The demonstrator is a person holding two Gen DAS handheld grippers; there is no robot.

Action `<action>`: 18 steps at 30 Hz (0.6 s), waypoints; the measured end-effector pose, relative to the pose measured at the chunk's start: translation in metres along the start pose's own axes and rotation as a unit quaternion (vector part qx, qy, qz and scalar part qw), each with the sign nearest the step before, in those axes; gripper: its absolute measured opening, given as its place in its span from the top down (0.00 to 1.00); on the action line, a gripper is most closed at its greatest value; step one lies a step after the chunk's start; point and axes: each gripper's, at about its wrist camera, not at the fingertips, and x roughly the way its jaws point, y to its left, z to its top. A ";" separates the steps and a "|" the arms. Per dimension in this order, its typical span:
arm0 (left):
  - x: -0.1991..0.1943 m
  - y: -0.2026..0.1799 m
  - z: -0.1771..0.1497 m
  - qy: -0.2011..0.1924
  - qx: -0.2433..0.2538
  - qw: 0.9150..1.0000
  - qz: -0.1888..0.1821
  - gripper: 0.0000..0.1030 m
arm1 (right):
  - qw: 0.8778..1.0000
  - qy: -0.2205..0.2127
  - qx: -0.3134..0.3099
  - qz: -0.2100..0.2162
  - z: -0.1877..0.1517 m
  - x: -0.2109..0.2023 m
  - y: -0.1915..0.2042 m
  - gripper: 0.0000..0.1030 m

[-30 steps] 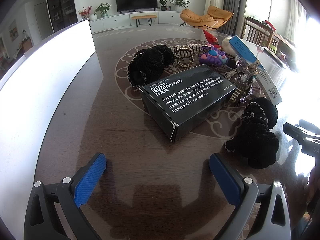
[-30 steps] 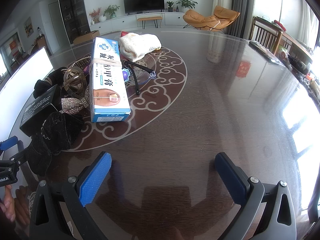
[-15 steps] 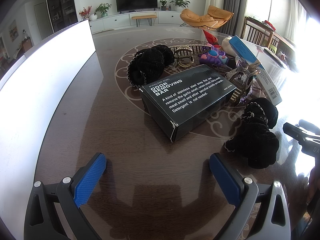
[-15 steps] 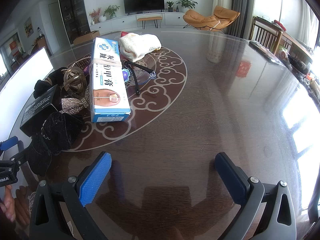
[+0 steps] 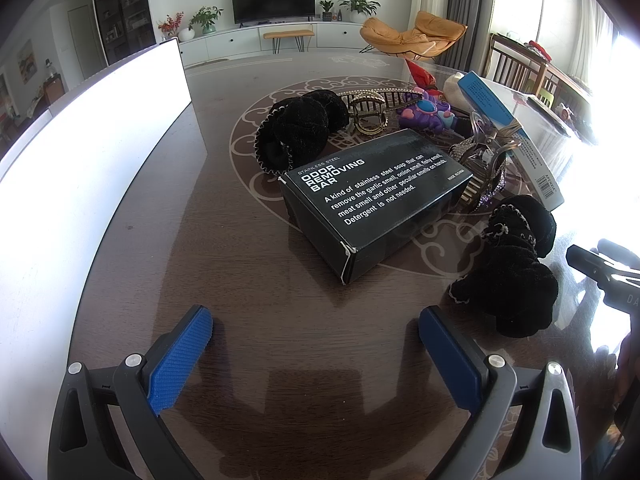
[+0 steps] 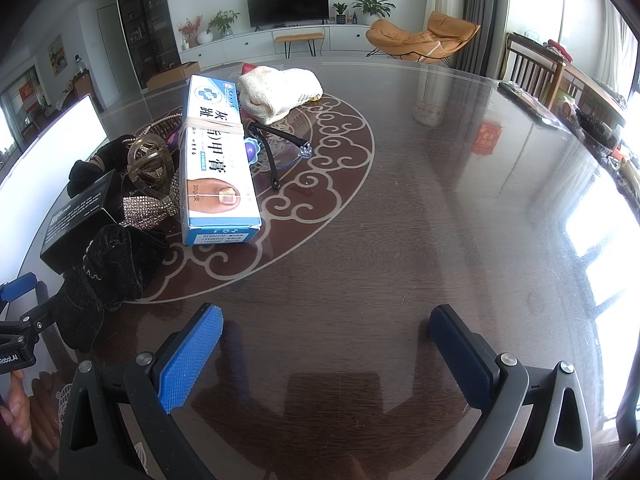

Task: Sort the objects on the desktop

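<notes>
A pile of small items lies on the dark round table point(image 5: 160, 240). In the left wrist view a black "Odor Removing Bar" box point(image 5: 376, 196) sits just beyond my open left gripper point(image 5: 316, 320). Black scrunchies point(image 5: 296, 132) point(image 5: 512, 268), a gold hair claw point(image 5: 366, 114), a rhinestone clip point(image 5: 484, 172) and a purple toy point(image 5: 426, 114) surround it. In the right wrist view a blue-and-white ointment box point(image 6: 214, 164), black glasses point(image 6: 276, 152) and a cream knitted cloth point(image 6: 280, 90) lie left of my open right gripper point(image 6: 326, 316), which holds nothing.
A tall white board point(image 5: 80, 168) stands along the table's left side. Bare tabletop point(image 6: 460, 200) stretches to the right in the right wrist view. Wooden chairs point(image 6: 536, 72) stand at the far right edge. A hand point(image 6: 18, 404) shows at the lower left.
</notes>
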 end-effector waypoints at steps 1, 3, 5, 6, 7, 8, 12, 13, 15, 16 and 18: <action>0.001 0.001 0.000 0.000 0.000 1.000 0.000 0.00 | 1.000 0.000 0.000 0.000 0.000 0.000 0.000 0.00; 0.000 0.001 0.000 0.000 0.000 1.000 0.000 0.00 | 1.000 0.000 0.000 -0.001 0.000 0.000 0.000 0.00; 0.001 0.001 0.000 0.000 0.000 1.000 0.000 0.00 | 1.000 0.000 -0.001 -0.001 0.000 0.000 0.000 0.00; 0.000 0.001 0.000 0.000 0.000 1.000 0.000 0.00 | 1.000 0.001 -0.001 -0.001 0.000 0.000 0.000 0.00; 0.000 0.000 0.000 0.000 0.000 1.000 0.000 0.00 | 1.000 0.001 -0.002 -0.003 0.000 0.000 0.001 0.00; 0.000 0.000 0.000 0.000 0.000 1.000 0.000 0.00 | 1.000 0.002 -0.004 -0.005 -0.001 0.000 0.001 0.00; 0.001 0.001 -0.001 0.000 0.001 1.000 -0.002 0.00 | 1.000 0.006 -0.010 -0.011 -0.001 0.001 0.003 0.00; 0.001 0.001 -0.001 0.001 0.003 1.000 -0.003 0.00 | 1.000 0.006 -0.011 -0.012 -0.002 0.001 0.003 0.00; -0.001 0.002 -0.001 0.003 0.009 1.000 -0.005 0.00 | 1.000 0.008 -0.013 -0.011 0.000 0.003 0.003 0.00; -0.003 0.004 -0.003 0.005 0.011 1.000 -0.005 0.00 | 1.000 0.009 -0.014 -0.010 0.002 0.004 0.004 0.00; -0.008 0.007 -0.009 0.007 0.016 1.000 -0.007 0.00 | 1.000 0.015 -0.021 -0.006 0.004 0.005 0.004 0.00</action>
